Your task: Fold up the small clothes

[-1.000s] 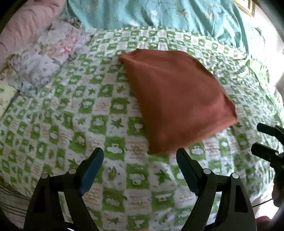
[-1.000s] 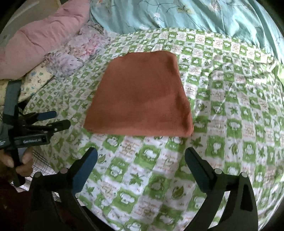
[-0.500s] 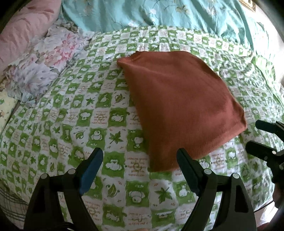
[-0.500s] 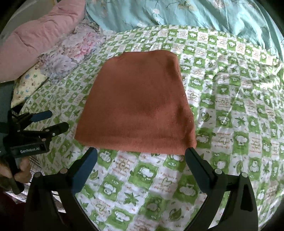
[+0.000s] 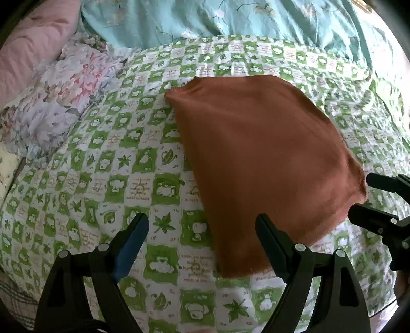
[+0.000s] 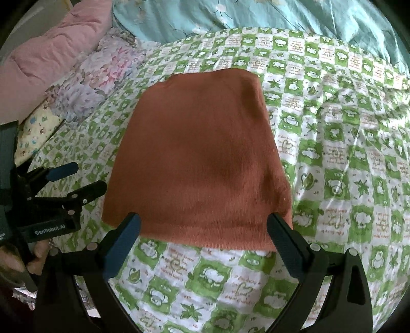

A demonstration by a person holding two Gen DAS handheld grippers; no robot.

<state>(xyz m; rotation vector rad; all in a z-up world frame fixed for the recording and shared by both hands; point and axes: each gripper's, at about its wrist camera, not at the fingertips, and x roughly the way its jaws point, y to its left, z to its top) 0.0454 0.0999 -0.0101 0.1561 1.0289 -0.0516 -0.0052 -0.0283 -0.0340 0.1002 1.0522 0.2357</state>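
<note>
A rust-orange knitted cloth (image 5: 258,158) lies flat and folded on the green-and-white checked bedspread (image 5: 107,179); it also shows in the right wrist view (image 6: 200,153). My left gripper (image 5: 202,230) is open and empty, with its fingers at the cloth's near left corner. My right gripper (image 6: 205,228) is open and empty, with its fingers straddling the cloth's near edge. The right gripper shows in the left wrist view (image 5: 379,199) by the cloth's right corner. The left gripper shows in the right wrist view (image 6: 74,179) left of the cloth.
A floral pillow (image 5: 64,102) and a pink quilt (image 5: 28,53) lie at the far left. A teal floral quilt (image 5: 205,20) runs along the back. The bedspread (image 6: 346,153) stretches to the right of the cloth.
Both grippers have moved forward and closer to the cloth's near edge, so the cloth looks larger. Both stay open.
</note>
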